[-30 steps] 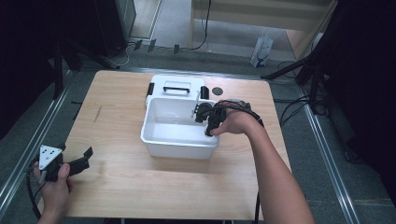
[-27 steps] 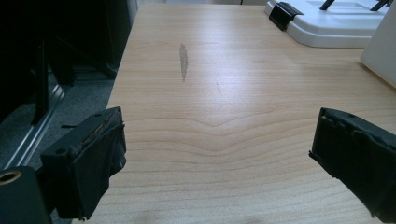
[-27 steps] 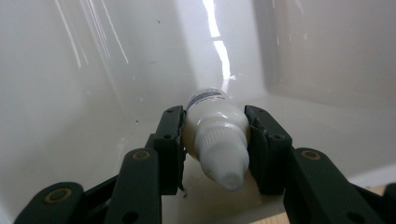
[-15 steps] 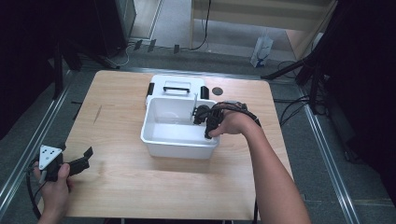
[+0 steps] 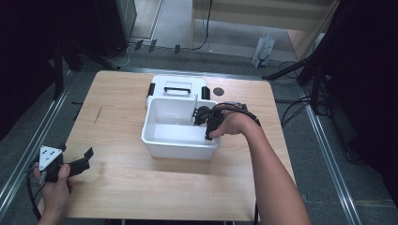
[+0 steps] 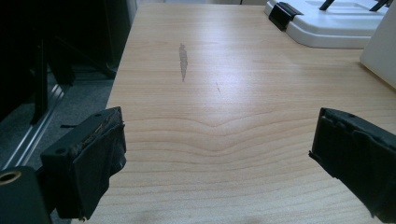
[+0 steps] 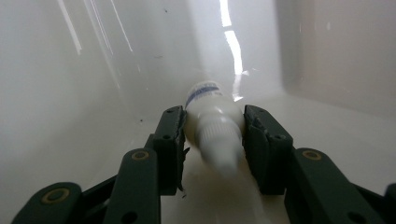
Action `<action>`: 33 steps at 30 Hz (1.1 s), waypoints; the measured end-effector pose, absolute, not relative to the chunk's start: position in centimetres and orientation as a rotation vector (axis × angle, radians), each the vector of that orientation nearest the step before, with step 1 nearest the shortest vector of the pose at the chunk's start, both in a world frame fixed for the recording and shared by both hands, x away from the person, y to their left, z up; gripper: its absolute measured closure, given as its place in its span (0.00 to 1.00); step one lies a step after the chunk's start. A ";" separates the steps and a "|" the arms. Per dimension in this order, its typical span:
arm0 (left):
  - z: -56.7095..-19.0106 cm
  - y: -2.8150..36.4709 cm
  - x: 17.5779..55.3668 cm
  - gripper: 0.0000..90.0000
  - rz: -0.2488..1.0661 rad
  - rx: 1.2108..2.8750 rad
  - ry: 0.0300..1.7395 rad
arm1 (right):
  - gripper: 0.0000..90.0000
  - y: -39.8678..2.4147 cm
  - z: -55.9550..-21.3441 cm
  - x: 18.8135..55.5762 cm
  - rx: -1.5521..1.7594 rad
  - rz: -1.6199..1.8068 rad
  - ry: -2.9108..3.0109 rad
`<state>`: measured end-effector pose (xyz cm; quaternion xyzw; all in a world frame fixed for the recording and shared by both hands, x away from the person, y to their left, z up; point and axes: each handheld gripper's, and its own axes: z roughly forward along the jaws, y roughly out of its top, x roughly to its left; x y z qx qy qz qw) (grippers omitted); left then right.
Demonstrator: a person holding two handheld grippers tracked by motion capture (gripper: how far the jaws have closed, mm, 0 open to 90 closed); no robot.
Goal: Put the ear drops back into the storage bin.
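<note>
A white plastic bin (image 5: 162,145) stands mid-table. My right gripper (image 5: 202,116) reaches down into its right side. In the right gripper view its jaws are shut on a small white bottle (image 7: 212,123) with a blue-banded label, cap end toward the camera, low inside the bin near its wall (image 7: 70,84). My left gripper (image 5: 85,158) rests at the table's near left corner, held by a hand. In the left gripper view its black pads (image 6: 91,158) stand wide apart over bare wood with nothing between them.
The bin's white lid (image 5: 177,87) with black handle and clips lies flat behind the bin. A small dark round disc (image 5: 218,91) sits right of the lid. The wooden table (image 5: 122,117) has a grey smudge (image 6: 183,58) on its left part.
The right hand and gripper shifted slightly inside the bin. The left hand stayed still.
</note>
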<state>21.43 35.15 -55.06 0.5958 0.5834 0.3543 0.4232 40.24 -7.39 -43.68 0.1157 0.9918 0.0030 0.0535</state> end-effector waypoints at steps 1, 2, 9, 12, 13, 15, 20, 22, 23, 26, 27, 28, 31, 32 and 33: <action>-55.1 35.1 21.4 0.04 0.887 1.489 1.460 | 0.66 -7.4 -43.7 40.2 0.354 0.010 3.014; -55.1 35.1 21.4 0.04 0.887 1.488 1.460 | 0.67 -7.4 -43.7 40.2 0.356 0.009 3.011; -55.1 35.1 21.4 0.04 0.887 1.489 1.460 | 0.62 -7.5 -43.5 40.2 0.364 0.004 3.012; -55.1 35.1 21.4 0.04 0.887 1.489 1.461 | 0.59 -7.6 -43.3 40.1 0.372 0.029 3.005; -55.1 35.1 21.4 0.04 0.887 1.488 1.461 | 0.57 -7.7 -43.1 40.1 0.377 0.038 3.000; -55.1 35.1 21.4 0.04 0.887 1.491 1.460 | 0.55 -7.8 -42.8 40.1 0.392 0.061 2.986; -55.1 35.1 21.4 0.04 0.887 1.493 1.460 | 0.46 -8.2 -41.7 39.7 0.407 0.134 2.953; -55.1 35.1 21.4 0.04 0.888 1.495 1.459 | 0.41 -8.3 -41.2 39.6 0.414 0.157 2.938; -55.1 35.1 21.4 0.04 0.889 1.495 1.460 | 0.40 -8.4 -40.9 39.5 0.420 0.170 2.932; -55.1 35.1 21.4 0.04 0.889 1.496 1.460 | 0.33 -8.6 -40.0 39.3 0.429 0.199 2.914; -55.1 35.1 21.4 0.04 0.890 1.496 1.460 | 0.30 -8.6 -39.8 39.2 0.430 0.205 2.911; -55.1 35.1 21.4 0.04 0.891 1.496 1.460 | 0.26 -8.7 -39.4 39.0 0.437 0.210 2.900; -55.1 35.1 21.4 0.04 0.891 1.496 1.460 | 0.19 -9.1 -38.7 38.8 0.449 0.218 2.874; -55.1 35.1 21.4 0.04 0.891 1.496 1.460 | 0.18 -9.2 -38.4 38.7 0.452 0.226 2.868; -55.1 35.1 21.4 0.04 0.891 1.495 1.460 | 0.16 -9.4 -38.2 38.6 0.461 0.233 2.863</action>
